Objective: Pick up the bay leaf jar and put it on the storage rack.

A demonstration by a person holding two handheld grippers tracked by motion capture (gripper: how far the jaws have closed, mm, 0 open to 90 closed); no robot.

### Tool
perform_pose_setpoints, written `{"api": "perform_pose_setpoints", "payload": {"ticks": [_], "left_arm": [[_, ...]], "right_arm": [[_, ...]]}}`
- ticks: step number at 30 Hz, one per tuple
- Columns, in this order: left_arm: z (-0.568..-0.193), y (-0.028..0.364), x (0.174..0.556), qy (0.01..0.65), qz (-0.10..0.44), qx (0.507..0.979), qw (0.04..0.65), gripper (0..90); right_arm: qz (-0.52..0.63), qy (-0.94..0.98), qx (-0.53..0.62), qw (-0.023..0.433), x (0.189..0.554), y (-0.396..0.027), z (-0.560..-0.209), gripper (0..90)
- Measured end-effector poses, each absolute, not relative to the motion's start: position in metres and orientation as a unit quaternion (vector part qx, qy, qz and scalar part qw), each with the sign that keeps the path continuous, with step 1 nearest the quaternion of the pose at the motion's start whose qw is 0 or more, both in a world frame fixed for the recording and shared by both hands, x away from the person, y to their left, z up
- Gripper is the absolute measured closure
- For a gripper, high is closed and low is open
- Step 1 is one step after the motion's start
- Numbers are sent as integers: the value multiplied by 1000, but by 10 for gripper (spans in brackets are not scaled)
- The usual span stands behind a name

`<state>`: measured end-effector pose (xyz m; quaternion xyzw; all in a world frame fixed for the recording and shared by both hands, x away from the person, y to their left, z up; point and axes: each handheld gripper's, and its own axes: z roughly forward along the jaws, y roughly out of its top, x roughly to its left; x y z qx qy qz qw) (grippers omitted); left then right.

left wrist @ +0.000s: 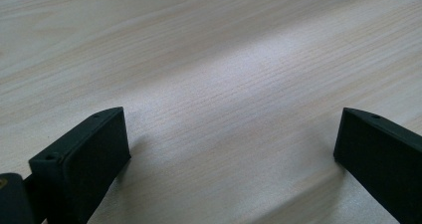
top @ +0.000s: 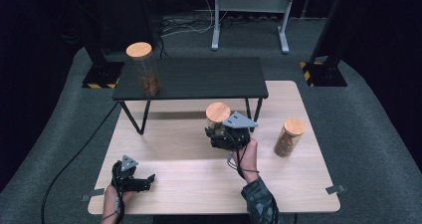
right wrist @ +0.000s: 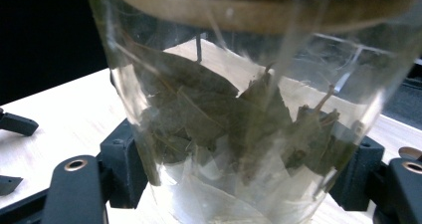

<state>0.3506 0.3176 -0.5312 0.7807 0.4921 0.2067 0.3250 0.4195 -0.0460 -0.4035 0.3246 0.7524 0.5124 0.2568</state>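
A clear glass jar (top: 217,118) with a round wooden lid and dark dried leaves inside stands near the middle of the light wooden table (top: 189,159). My right gripper (top: 217,136) is shut on it low down. In the right gripper view the jar (right wrist: 239,109) rises between the two black jaws, whose pads (right wrist: 122,159) press its sides. I cannot tell whether its base touches the table. My left gripper (top: 151,178) rests at the table's front left, open. Bare wood lies between its jaws in the left gripper view (left wrist: 231,134).
A second lidded jar (top: 288,137) with brown contents stands at the table's right. A taller one (top: 144,69) stands on the left end of a low black shelf (top: 199,77) across the table's back. Grey carpet and stand legs lie beyond.
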Motion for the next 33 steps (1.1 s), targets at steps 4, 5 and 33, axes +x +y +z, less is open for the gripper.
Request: {"api": "perform_pose_setpoints", "payload": {"ticks": [4, 5, 33], "left_arm": [[-531, 318, 351, 492, 206, 781, 325, 1], [-531, 318, 351, 491, 207, 781, 325, 1], [-531, 318, 351, 491, 206, 782, 325, 0]], "right_arm": [[512, 752, 324, 259, 422, -45, -400, 247], [512, 752, 325, 259, 423, -45, -399, 247], [516, 749, 320, 265, 435, -44, -376, 247]]}}
